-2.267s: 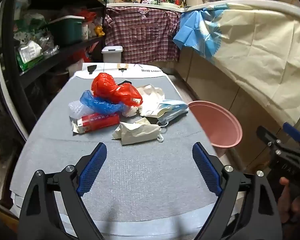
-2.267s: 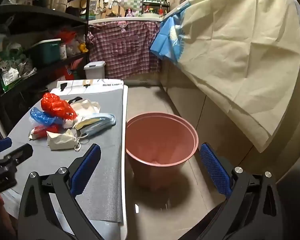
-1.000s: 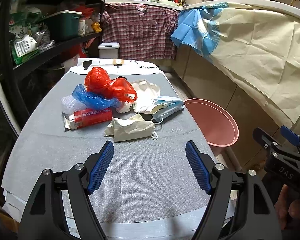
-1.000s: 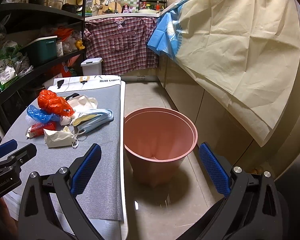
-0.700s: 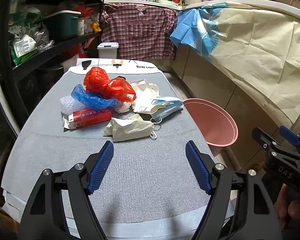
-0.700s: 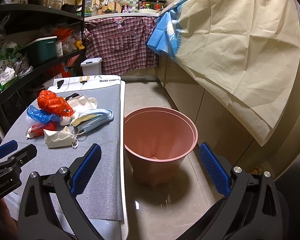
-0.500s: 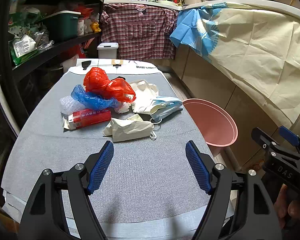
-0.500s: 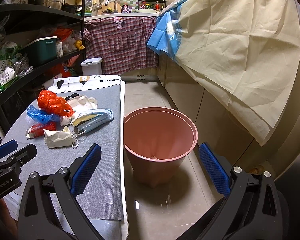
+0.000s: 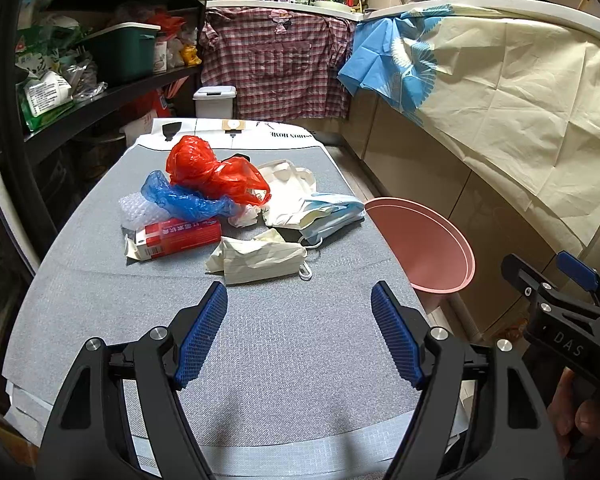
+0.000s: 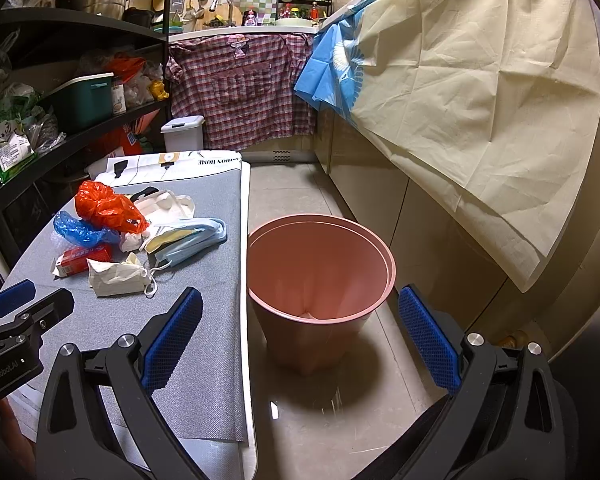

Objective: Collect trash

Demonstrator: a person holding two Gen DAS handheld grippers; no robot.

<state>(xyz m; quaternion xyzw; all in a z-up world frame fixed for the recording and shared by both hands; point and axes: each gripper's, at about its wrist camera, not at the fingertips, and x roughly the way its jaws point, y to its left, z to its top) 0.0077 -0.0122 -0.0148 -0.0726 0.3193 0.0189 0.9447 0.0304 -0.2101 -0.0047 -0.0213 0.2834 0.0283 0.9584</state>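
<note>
A heap of trash lies on the grey table: a red plastic bag, a blue plastic bag, a red and white box, a crumpled beige paper wad and blue face masks. My left gripper is open and empty, above the table just short of the paper wad. A pink bin stands on the floor right of the table. My right gripper is open and empty, in front of the bin.
A black shelf rack with bags and a green box runs along the left. A plaid cloth and a cream sheet hang from the counter behind and right. A small white bin stands beyond the table.
My left gripper has moved forward toward the trash heap and its jaws have narrowed a little. My right gripper has stayed almost still by the bin.
</note>
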